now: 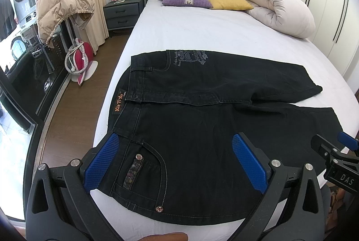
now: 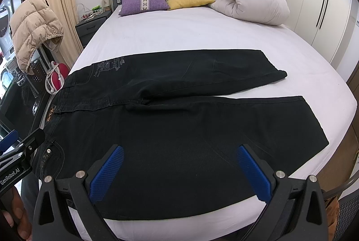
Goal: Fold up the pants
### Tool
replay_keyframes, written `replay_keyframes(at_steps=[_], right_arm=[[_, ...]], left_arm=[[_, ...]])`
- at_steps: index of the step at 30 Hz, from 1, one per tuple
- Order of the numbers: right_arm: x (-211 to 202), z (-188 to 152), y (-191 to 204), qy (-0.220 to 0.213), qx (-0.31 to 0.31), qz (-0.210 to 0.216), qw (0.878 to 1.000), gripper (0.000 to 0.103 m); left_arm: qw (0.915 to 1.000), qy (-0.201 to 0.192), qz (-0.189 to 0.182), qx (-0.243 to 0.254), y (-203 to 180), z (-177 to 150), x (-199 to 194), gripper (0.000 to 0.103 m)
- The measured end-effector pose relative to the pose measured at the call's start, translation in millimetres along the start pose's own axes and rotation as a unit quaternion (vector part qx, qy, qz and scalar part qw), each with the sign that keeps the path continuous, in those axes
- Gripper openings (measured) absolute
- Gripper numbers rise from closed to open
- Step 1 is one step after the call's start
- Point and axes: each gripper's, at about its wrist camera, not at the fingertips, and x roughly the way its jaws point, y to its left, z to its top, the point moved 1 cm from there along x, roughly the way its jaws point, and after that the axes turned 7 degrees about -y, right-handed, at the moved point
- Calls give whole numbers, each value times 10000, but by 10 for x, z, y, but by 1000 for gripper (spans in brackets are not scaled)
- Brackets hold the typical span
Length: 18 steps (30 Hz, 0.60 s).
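My left gripper (image 1: 177, 160) hovers with jaws spread wide and empty over the waist pocket of the black pants (image 1: 202, 128), which lie flat across the foot of the bed (image 1: 190, 29), waistband to my left and both legs running right. My right gripper (image 2: 179, 171) hangs just as wide and empty above the near leg's thigh. The near edge of the pants lies close to the mattress edge, so a shallow pinch could drag the cloth off the bed, or catch only the top layer and leave the fold crooked. The far leg sits skewed away from the near one, so hems may not meet. The near hem is partly cut off behind my right gripper in the left view.
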Motion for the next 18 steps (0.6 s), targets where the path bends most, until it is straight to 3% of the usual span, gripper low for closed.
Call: replay_keyframes(at_steps=[10,13,16,18], right_arm=[[33,-12,19,35,-65,21,10000,103],[101,13,35,41,-155,83,9998,103],[224,99,29,84,-278,77,9995,103],[315,185,41,110,-360,154,9992,103]], left_arm=[[9996,-163,-10,244,-21,33,45,103],[9989,-319,-55,348,41,138,139,103],[9993,-284,-210,88,227,321,354,103],[9988,-419,-100,222,296,478,506,103]])
